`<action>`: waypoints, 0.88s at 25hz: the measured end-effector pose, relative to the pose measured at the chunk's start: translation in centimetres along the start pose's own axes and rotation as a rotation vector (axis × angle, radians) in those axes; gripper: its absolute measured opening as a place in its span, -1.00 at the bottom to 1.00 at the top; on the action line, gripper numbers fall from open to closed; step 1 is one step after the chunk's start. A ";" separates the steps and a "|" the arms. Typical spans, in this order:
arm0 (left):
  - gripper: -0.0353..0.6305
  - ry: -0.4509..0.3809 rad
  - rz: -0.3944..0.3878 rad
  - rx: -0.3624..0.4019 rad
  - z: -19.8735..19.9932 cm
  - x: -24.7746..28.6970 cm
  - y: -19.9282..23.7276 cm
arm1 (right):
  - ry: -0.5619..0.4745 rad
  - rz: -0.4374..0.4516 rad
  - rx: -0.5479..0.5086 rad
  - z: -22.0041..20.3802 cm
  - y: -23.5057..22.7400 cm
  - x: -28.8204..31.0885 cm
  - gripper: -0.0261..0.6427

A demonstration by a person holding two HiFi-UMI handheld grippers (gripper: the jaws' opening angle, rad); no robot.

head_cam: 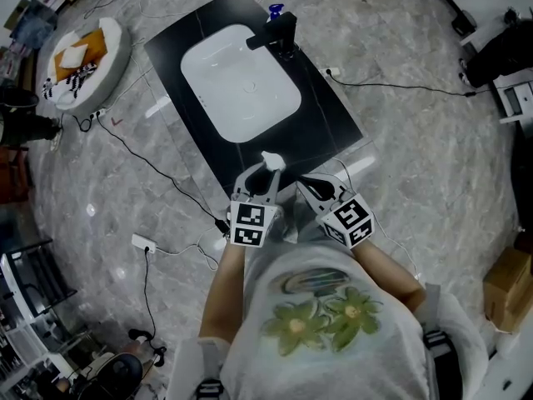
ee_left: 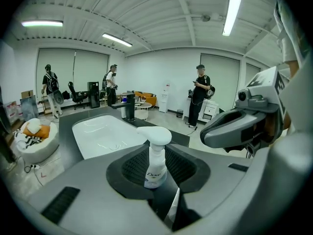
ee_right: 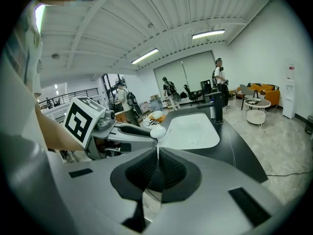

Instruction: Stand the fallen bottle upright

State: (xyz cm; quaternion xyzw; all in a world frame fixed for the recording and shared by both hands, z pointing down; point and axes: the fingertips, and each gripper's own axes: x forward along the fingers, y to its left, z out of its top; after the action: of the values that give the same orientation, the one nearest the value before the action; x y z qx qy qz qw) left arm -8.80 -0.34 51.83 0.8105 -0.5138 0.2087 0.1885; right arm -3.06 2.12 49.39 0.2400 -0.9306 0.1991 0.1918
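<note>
Grey marbled floor, black tabletop (head_cam: pixel 333 115) with a white basin (head_cam: pixel 241 82) and a dark tap (head_cam: pixel 279 32).

Head view. Both tools sit at the lower centre of the frame, over the tabletop's near edge. Left tongs (head_cam: pixel 265 176): the bottle (head_cam: pixel 272 161) shows only as a white pump head at their tip. Right tongs (head_cam: pixel 310 188): just beside it to the right, apart from the bottle.

Left gripper view. The bottle (ee_left: pixel 156 163) is white, upright and centre frame, its pump head above the jaws. The ribbed pads (ee_left: pixel 134 168) are clamped on either side of its body. The base is hidden behind the jaws, so contact with the tabletop cannot be confirmed.

Right gripper view. The jaws are closed together with nothing between them. The left tool and the bottle's pump head (ee_right: pixel 157 131) lie to the left of centre, just beyond the jaw tips.

Step in hand, as judged: the bottle is already vertical and is being steadied or set down. Next move calls for seating the base flat, clear of the near edge. The left jaws should then part evenly and back straight off, without brushing the top-heavy pump head.
</note>
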 end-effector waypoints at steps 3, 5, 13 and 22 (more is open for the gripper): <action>-0.56 -0.005 0.011 -0.007 0.0 -0.4 0.1 | 0.000 0.007 -0.004 0.0 0.0 0.0 -0.79; -0.57 -0.006 0.017 -0.008 0.1 -0.7 0.1 | -0.001 0.012 -0.006 0.1 0.2 0.0 -0.79; -0.69 -0.042 0.052 -0.039 0.6 -1.9 0.3 | -0.005 0.051 -0.007 0.4 0.8 0.6 -0.79; -0.78 -0.073 0.076 -0.071 1.2 -3.8 0.6 | 0.002 0.097 -0.031 0.8 2.0 1.5 -0.79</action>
State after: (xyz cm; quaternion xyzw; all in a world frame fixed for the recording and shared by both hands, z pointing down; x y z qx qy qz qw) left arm -10.69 1.67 48.81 0.7903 -0.5578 0.1677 0.1900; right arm -5.51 2.86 48.82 0.1916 -0.9438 0.1942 0.1865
